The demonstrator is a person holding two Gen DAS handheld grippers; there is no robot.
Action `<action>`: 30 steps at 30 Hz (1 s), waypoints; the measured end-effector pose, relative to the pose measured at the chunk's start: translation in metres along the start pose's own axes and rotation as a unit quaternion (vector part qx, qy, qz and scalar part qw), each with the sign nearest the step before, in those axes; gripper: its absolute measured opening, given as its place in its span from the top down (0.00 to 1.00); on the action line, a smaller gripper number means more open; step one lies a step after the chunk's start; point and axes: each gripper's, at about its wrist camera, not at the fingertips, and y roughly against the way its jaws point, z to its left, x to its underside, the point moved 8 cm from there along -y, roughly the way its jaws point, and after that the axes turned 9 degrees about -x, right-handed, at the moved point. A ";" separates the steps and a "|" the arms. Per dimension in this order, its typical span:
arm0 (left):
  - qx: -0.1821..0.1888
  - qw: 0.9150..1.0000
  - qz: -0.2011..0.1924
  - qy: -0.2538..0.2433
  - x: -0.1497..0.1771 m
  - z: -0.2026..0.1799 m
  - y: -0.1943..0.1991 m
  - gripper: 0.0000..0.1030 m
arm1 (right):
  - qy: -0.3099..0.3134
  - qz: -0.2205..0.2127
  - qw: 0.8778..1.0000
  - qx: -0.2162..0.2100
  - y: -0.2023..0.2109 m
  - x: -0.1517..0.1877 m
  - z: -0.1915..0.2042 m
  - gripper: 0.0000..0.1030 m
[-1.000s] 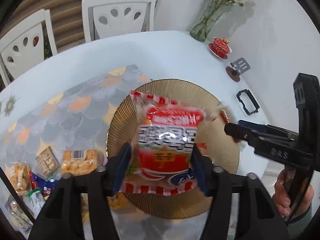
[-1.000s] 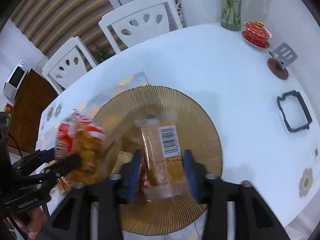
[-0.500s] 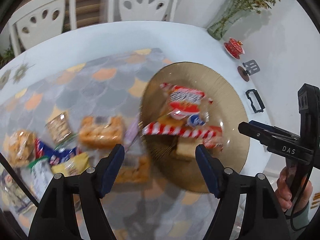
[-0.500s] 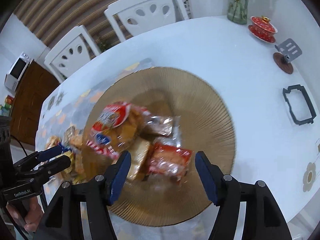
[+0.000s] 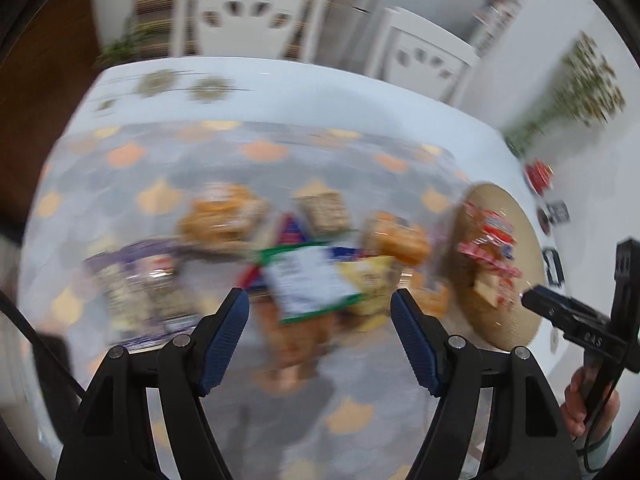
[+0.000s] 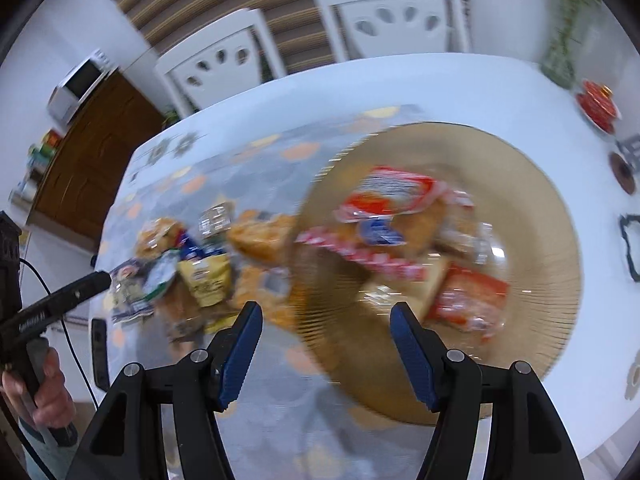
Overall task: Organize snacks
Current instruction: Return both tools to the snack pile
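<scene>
Left wrist view: a second ago we had the red-and-white snack packet clamped between these jaws over the gold plate; now it lies on the plate at about three o'clock, and the left gripper stands with jaws apart and nothing between them. It hangs above the loose pile on the patterned mat, with a white packet edged in green just ahead of the fingertips at twelve o'clock. We judge one delivery finished and the next pick being lined up. Motion blur smears every wrapper, so we cannot read labels or tell where one packet ends under another. The right gripper enters at four o'clock, edge-on; its opening cannot be judged here.

Right wrist view: the clear barcode packet held a second ago is gone from these jaws, and the right gripper is spread wide and empty. The plate fills two o'clock, carrying several packets, the red-and-white one uppermost. The remaining snacks sit at ten o'clock, blurred. The left gripper shows at nine o'clock, held by a hand.
</scene>
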 end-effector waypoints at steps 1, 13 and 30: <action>-0.003 1.000 -0.001 0.010 0.001 0.012 0.002 0.30 | 0.006 0.002 1.000 -0.002 -0.004 0.001 0.009 0.37; -0.023 0.997 0.000 0.079 0.017 0.113 -0.002 0.29 | 0.071 0.034 0.996 -0.036 -0.061 0.011 0.123 0.37; -0.042 0.995 0.072 0.062 0.022 0.134 -0.102 0.23 | 0.052 0.059 0.996 -0.046 -0.170 0.044 0.165 0.26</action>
